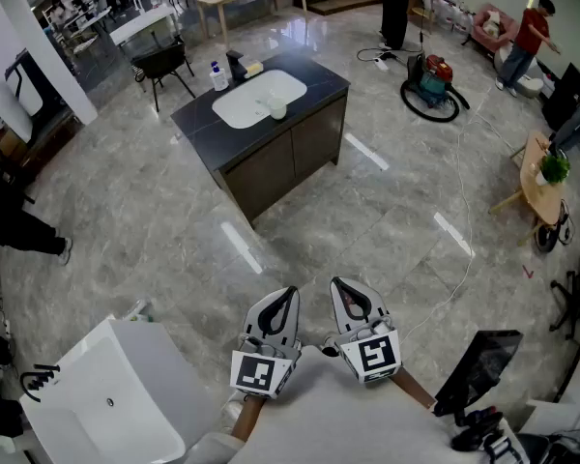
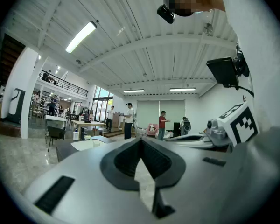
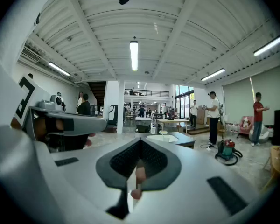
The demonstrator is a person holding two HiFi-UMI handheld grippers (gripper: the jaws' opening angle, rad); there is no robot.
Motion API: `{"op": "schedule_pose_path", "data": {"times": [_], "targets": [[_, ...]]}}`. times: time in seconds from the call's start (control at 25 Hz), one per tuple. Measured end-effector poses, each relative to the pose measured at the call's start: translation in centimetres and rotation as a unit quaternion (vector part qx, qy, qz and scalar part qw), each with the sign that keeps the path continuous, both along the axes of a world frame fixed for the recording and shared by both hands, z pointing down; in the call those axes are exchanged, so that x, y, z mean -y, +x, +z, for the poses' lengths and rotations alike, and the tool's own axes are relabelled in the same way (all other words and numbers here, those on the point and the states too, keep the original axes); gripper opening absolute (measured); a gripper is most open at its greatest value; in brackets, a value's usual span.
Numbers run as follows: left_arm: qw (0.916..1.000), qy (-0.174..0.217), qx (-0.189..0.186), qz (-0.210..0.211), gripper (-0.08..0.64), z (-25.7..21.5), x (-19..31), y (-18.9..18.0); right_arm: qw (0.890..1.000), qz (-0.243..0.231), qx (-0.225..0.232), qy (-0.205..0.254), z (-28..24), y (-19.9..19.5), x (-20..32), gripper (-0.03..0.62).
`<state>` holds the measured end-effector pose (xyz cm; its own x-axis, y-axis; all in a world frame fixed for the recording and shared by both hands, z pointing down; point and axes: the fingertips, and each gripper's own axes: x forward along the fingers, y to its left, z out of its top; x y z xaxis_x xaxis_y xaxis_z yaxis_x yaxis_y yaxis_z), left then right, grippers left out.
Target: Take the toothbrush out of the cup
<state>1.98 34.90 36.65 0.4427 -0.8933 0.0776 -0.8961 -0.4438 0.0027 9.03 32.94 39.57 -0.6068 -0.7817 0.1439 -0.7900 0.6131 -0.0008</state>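
Sitting on white basin (image 1: 240,106): small pale cup (image 1: 277,110)

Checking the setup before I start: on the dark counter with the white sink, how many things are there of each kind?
cup, standing in the sink: 1
bottle: 1
dark upright item, kind unclear: 1
pale yellow item: 1
Total: 4. A toothbrush is too small to make out.

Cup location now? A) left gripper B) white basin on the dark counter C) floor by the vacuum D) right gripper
B: the cup stands on the white basin, while the left gripper and right gripper, far from it, are both shut on nothing.
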Motion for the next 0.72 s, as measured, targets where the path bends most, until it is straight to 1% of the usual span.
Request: {"op": "schedule_pose_path", "data": {"times": [0.2, 0.24, 0.36, 0.44, 0.6, 0.72], "targets": [[1.0, 0.0, -0.006, 0.003, 0.005, 0.2, -0.1, -0.1, 1.0, -0.001, -0.005, 0.001, 0.1, -0.1, 0.1, 0.003], [1.0, 0.001, -0.008, 0.003, 0.003, 0.1, -0.1, -0.1, 1.0, -0.003, -0.007, 0.008, 0.1, -0.1, 0.1, 0.003], [1.0, 0.003, -0.009, 0.002, 0.003, 0.2, -0.2, -0.2, 0.998, -0.017, -0.017, 0.054, -0.8, -0.4, 0.2, 0.003], [1.0, 0.002, -0.008, 0.0, 0.005, 0.1, -0.1, -0.3, 0.998, -0.021, -0.02, 0.062, -1.0, -0.6, 0.3, 0.003], [1.0, 0.002, -0.01, 0.001, 0.005, 0.1, -0.1, -0.2, 0.998, -0.019, -0.021, 0.055, -0.9, -0.6, 0.3, 0.003], [0.9999, 0.002, -0.01, 0.003, 0.005, 0.1, -0.1, -0.2, 1.0, -0.009, -0.012, 0.027, -0.5, -0.4, 0.2, 0.003]]}}
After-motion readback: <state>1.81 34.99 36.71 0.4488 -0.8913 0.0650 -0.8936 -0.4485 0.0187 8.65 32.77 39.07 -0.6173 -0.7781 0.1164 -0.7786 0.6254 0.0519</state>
